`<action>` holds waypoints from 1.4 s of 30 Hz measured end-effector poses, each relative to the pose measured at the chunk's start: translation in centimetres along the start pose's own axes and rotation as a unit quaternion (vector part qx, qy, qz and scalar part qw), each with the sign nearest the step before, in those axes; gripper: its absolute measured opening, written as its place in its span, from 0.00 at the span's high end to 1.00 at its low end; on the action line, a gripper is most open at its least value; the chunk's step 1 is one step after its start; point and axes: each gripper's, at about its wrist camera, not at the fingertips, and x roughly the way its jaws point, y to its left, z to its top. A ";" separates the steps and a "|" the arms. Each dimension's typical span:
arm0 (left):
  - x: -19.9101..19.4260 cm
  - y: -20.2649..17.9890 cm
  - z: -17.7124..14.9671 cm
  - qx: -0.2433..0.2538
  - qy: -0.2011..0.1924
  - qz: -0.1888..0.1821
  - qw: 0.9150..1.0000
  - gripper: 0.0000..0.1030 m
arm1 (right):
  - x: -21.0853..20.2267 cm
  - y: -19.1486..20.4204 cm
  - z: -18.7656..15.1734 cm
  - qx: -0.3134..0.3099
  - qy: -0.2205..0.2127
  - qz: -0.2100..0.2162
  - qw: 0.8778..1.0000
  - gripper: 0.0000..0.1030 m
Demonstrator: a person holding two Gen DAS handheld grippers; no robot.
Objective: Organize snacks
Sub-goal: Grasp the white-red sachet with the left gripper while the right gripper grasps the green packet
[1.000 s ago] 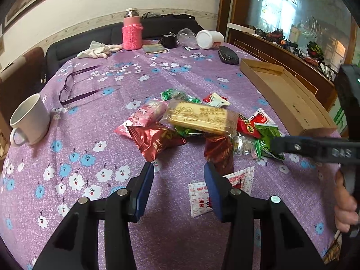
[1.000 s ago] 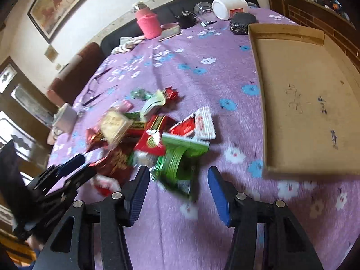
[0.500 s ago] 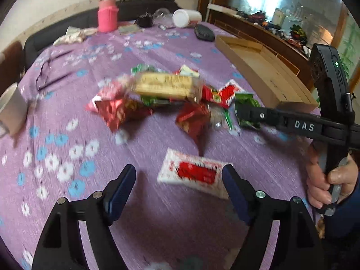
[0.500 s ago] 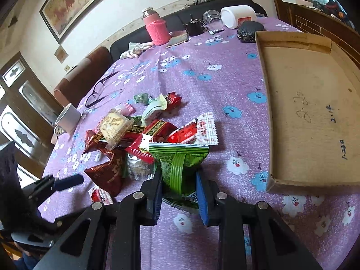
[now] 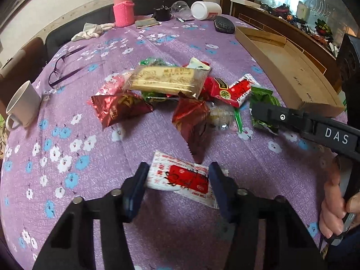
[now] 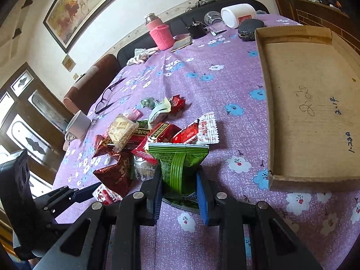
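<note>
A pile of wrapped snacks (image 5: 171, 90) lies mid-table on the purple flowered cloth. My left gripper (image 5: 177, 182) is open with its fingers on either side of a white and red snack packet (image 5: 182, 177) lying flat on the cloth. My right gripper (image 6: 180, 184) is shut on a green snack packet (image 6: 177, 164) and holds it upright at the pile's near edge. It also shows in the left wrist view (image 5: 263, 103). An empty cardboard tray (image 6: 310, 103) lies to the right of the pile.
A white mug (image 5: 22, 105) and glasses (image 5: 65, 65) sit at the left. A pink bottle (image 5: 123, 9), white jar (image 5: 205, 10), a glass, a cloth and a dark case (image 5: 223, 23) stand at the far end.
My left gripper moved forward and lowered around the white and red packet, narrowing its gap. My right gripper stays shut on the green packet and has lifted it upright.
</note>
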 end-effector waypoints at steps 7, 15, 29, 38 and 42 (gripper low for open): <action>-0.7 1.8 0.2 -0.018 -0.007 -0.044 0.999 0.67 | -0.1 -0.2 0.0 0.002 -0.002 0.005 1.000 0.72; -1.7 0.1 -0.2 0.006 -0.021 -0.087 0.996 0.72 | 0.0 -0.1 0.0 0.005 0.000 0.004 1.000 0.72; -2.5 0.2 1.0 0.016 -0.035 -0.098 0.994 0.68 | -0.1 -0.4 0.1 0.010 0.001 0.003 1.000 0.72; -2.6 -4.5 0.4 0.317 -0.030 -0.083 0.944 0.39 | -0.2 -0.4 0.0 0.015 -0.001 0.004 1.000 0.72; -1.1 -5.2 0.5 0.407 0.014 -0.104 0.907 0.41 | -0.1 -0.6 0.0 0.019 0.001 0.005 1.000 0.72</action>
